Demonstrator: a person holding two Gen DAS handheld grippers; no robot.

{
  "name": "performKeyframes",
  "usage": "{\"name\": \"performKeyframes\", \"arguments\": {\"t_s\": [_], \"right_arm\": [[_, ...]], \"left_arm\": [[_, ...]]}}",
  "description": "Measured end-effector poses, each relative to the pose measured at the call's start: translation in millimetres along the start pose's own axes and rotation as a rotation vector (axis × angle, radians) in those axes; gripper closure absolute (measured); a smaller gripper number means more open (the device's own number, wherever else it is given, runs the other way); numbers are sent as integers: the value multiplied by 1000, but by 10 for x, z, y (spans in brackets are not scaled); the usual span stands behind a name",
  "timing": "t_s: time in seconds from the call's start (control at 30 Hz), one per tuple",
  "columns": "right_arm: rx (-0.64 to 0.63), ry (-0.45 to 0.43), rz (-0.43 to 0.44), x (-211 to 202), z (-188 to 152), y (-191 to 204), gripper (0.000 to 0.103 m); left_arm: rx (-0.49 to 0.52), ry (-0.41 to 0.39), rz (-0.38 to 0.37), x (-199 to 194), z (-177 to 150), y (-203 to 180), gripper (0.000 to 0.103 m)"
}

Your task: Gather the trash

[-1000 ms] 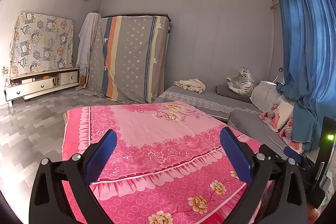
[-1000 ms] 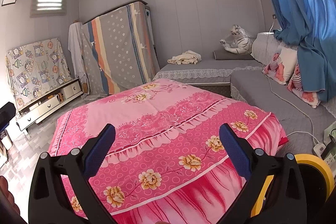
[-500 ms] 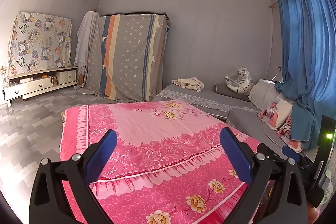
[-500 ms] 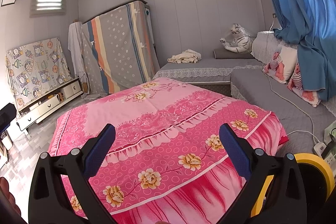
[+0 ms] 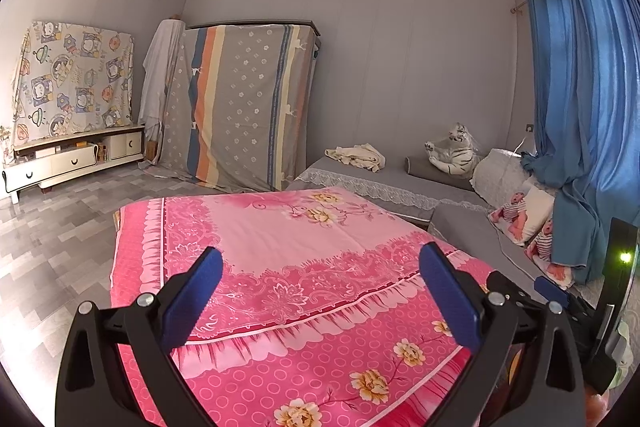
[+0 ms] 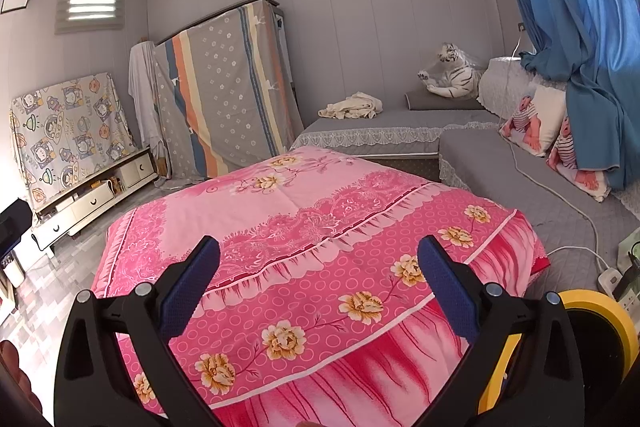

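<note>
In the left wrist view, the left gripper point(image 5: 320, 291) fills the lower part of the frame, its blue-padded jaws spread wide with nothing between them. Beyond it lies a pink floral cloth point(image 5: 288, 251) over a low surface in the centre; a grey sofa point(image 5: 400, 187) runs across the right middle, with a plush white tiger point(image 5: 452, 155) and a crumpled cream cloth point(image 5: 356, 157) on it. A blue curtain point(image 5: 580, 107) hangs at the right edge. No trash shows anywhere here.

In the right wrist view, the right gripper point(image 6: 318, 287) sits low in the frame, jaws likewise spread and empty, above the same pink floral cloth point(image 6: 320, 219). A yellow ring-shaped object point(image 6: 596, 311) shows at lower right, partly hidden; what it is cannot be told. Again no trash is visible, so where it lies cannot be said.

Household litter is likely light, soft and crushable; I would judge a gentle pinch across its bulkiest fold best, once it is found.
</note>
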State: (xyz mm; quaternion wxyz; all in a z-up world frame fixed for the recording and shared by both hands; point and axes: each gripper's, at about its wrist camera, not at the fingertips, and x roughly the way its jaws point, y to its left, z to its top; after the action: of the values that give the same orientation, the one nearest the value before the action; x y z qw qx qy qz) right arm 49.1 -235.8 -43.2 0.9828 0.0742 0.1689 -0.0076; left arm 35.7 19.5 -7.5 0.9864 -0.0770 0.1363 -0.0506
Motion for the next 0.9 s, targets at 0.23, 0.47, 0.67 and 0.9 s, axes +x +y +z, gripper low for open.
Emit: {"name": "performKeyframes", "arguments": {"t_s": [0.23, 0.47, 0.67, 0.9], "right_arm": [[4, 6, -3, 14, -43, 6, 9], [7, 9, -3, 12, -52, 17, 9], [9, 10, -2, 4, -42, 17, 9], [11, 14, -3, 8, -38, 9, 9]], "left_arm": [[0, 2, 0, 9, 0, -6, 8], [-4, 8, -3, 14, -11, -2, 8], [-1, 13, -8, 27, -20, 2, 8], [-7, 17, -17, 16, -33, 13, 8]]}}
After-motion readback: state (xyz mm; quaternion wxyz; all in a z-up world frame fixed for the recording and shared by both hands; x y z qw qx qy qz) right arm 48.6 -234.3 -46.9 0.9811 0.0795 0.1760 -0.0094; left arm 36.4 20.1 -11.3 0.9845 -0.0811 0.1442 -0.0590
